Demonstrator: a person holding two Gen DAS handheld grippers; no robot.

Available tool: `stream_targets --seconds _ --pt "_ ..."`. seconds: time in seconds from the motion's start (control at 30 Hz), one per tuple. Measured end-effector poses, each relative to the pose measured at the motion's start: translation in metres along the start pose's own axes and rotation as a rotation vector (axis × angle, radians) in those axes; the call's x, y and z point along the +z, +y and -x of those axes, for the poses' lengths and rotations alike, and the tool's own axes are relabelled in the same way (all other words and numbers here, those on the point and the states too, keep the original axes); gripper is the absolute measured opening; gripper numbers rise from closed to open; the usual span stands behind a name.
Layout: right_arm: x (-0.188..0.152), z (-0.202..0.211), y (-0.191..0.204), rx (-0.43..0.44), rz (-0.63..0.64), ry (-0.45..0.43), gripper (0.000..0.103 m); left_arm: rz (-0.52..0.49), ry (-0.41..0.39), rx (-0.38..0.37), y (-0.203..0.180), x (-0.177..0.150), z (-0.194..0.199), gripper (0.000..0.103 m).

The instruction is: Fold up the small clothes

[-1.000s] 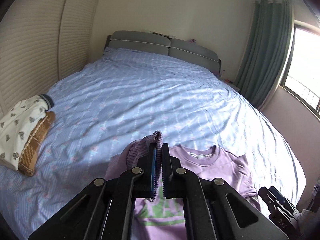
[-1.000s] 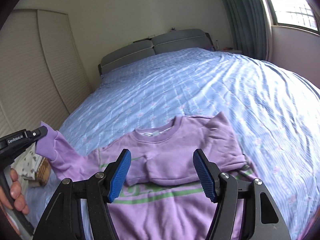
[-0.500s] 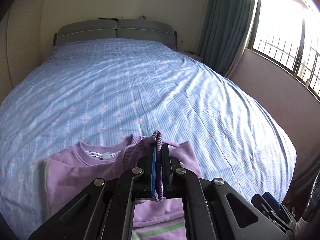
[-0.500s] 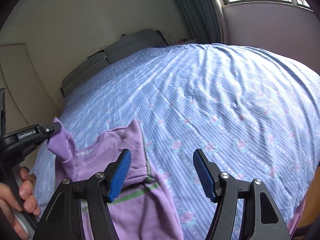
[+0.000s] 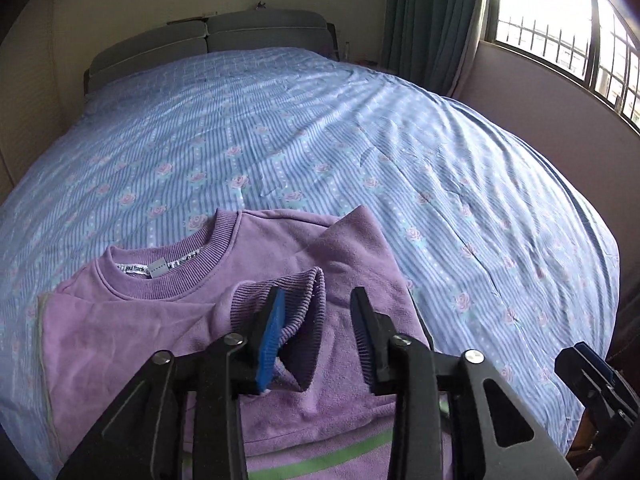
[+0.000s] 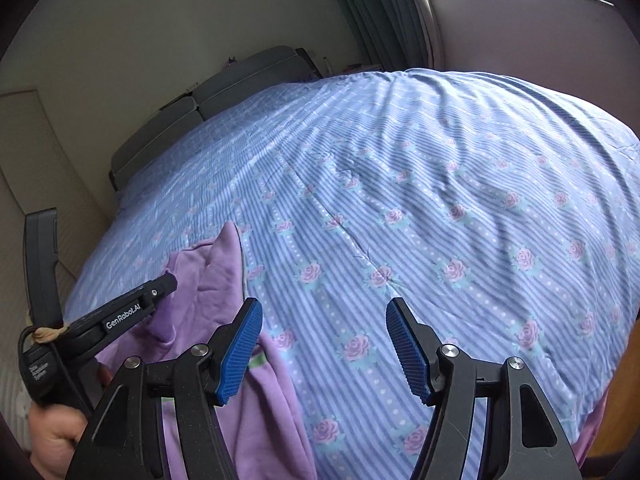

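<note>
Left wrist view — striped bedspread [image 5: 320, 152], headboard [image 5: 208, 40], curtain [image 5: 432, 20]

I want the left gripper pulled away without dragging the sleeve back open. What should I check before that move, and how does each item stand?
1. Left gripper jaws apart: ok, they have just been opening.
2. Sleeve cuff free of both pads: not ok, it lies between the jaws and touches the left-hand pad.
3. Sleeve folded across the purple sweatshirt: ok.
4. Right gripper open, holding nothing: ok, only the bedspread lies beyond it.
5. Opposite sleeve folded in: cannot tell.
</note>
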State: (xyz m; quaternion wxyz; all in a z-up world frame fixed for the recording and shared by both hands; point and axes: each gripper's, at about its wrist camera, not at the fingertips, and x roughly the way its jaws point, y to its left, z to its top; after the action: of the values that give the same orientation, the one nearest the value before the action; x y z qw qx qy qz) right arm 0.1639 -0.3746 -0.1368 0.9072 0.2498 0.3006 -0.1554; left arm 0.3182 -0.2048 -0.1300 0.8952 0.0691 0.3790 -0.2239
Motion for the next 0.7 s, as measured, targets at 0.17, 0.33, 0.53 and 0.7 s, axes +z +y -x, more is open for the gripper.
stream_targets --seconds 0.17,0.33,0.53,0.7 --pt "-0.008 -0.001 0.022 0.041 0.053 0.013 0.066 0.064 -0.012 0.041 0.039 -0.005 0.025 0.049" --pt "-0.011 -0.019 0.067 0.118 0.161 0.063 0.066 0.162 -0.014 0.12 0.107 -0.022 0.045 0.049" --pt "-0.016 -0.047 0.108 0.123 0.245 0.092 0.066 0.307 0.018 0.183 0.191 -0.055 0.051 0.049" --pt "-0.017 -0.067 0.132 0.105 0.276 0.125 0.066 0.398 0.055 0.116 0.229 -0.071 0.038 0.048"
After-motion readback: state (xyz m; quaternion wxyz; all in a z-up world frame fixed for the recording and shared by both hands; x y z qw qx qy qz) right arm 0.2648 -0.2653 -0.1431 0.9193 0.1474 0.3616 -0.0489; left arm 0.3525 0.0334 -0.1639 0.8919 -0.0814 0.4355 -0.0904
